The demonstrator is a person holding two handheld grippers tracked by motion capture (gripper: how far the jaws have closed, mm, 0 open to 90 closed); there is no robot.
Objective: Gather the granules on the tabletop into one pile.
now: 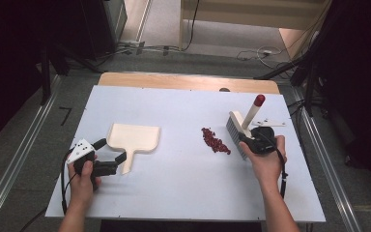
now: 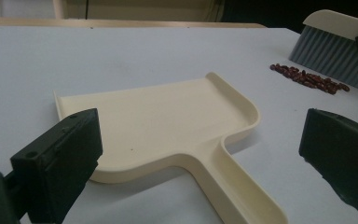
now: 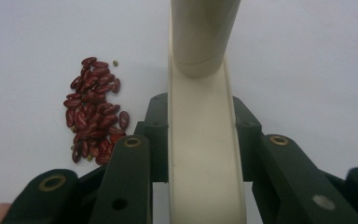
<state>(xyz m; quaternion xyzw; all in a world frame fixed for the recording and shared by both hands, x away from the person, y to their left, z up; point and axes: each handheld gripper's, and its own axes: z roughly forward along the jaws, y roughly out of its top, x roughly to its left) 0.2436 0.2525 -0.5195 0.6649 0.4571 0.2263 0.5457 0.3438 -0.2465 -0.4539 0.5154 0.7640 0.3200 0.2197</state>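
Observation:
A cream dustpan (image 1: 134,137) lies flat at the left of the white board, its handle toward me. My left gripper (image 1: 111,150) stands open around that handle, and in the left gripper view (image 2: 200,158) both jaws stay clear of the dustpan (image 2: 168,126). A small brush (image 1: 235,129) with grey bristles and a red-tipped handle stands at the right, bristles on the board. My right gripper (image 1: 251,141) is shut on the brush's cream back (image 3: 200,154). Several red beans (image 1: 215,140) lie in a heap just left of the bristles, also seen as beans (image 3: 93,112) and beans (image 2: 307,79).
The white board (image 1: 183,193) lies on a wooden table whose far edge (image 1: 188,81) shows beyond it. A thin white piece (image 1: 273,122) lies right of the brush. Cables run across the floor behind the table.

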